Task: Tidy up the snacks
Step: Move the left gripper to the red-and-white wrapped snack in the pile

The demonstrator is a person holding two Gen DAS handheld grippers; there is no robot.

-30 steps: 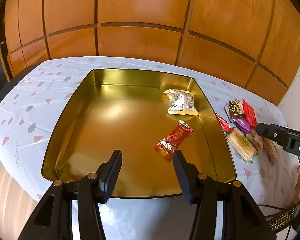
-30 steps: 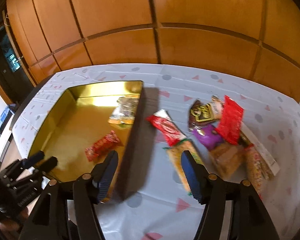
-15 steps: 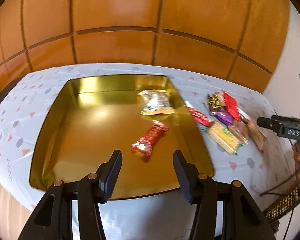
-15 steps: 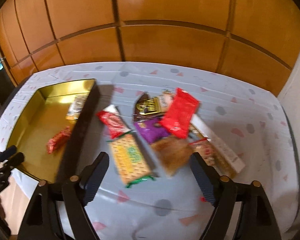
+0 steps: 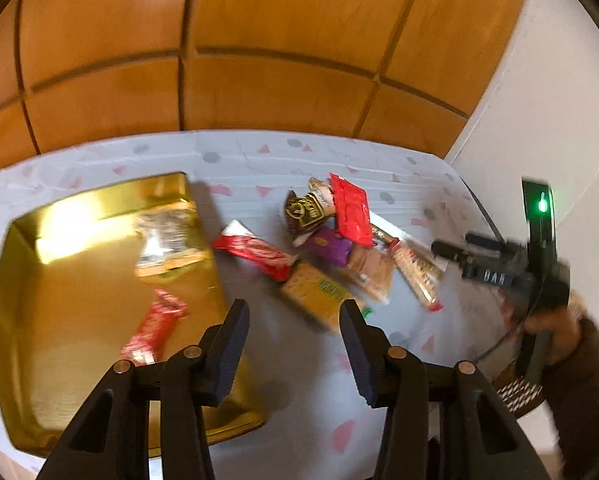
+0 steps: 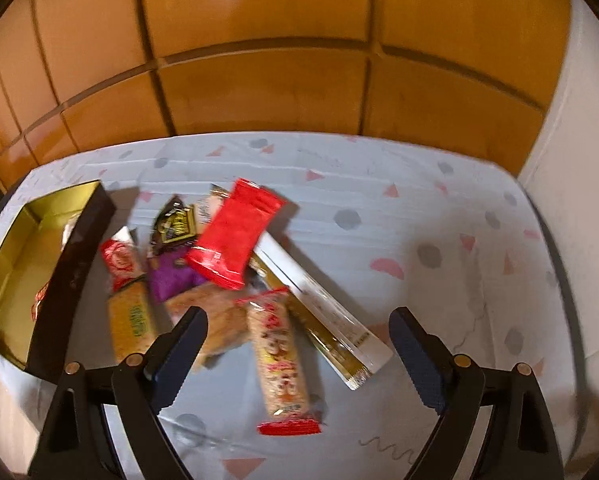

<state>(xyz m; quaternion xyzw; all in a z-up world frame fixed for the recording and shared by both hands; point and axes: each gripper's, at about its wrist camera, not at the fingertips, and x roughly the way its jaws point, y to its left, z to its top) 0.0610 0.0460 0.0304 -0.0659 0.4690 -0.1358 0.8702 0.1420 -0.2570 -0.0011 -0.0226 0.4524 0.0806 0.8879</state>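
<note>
the tablecloth (image 6: 379,216) is pale grey-white, dotted with pink triangles and grey spots. the tin tray (image 5: 27,280) is gold inside and, in the right wrist view, dark on its outer wall. in it lie a red candy wrapper (image 5: 155,326) and a silver-and-gold packet (image 5: 167,236). outside the tray: a plain bright red packet (image 6: 235,232), a purple wrapper (image 6: 171,276), a black-and-gold packet (image 6: 175,224), a yellow cracker pack with green print (image 6: 133,320), a red-ended bar with cartoon print (image 6: 279,344) and a white-and-gold stick pack (image 6: 323,312). the wall panels (image 6: 259,40) are orange-brown wood.

Glossy gold metal tin (image 5: 99,280); shiny plastic snack wrappers (image 6: 235,236); smooth printed tablecloth (image 6: 419,208); wood-panelled wall (image 5: 259,40).
</note>
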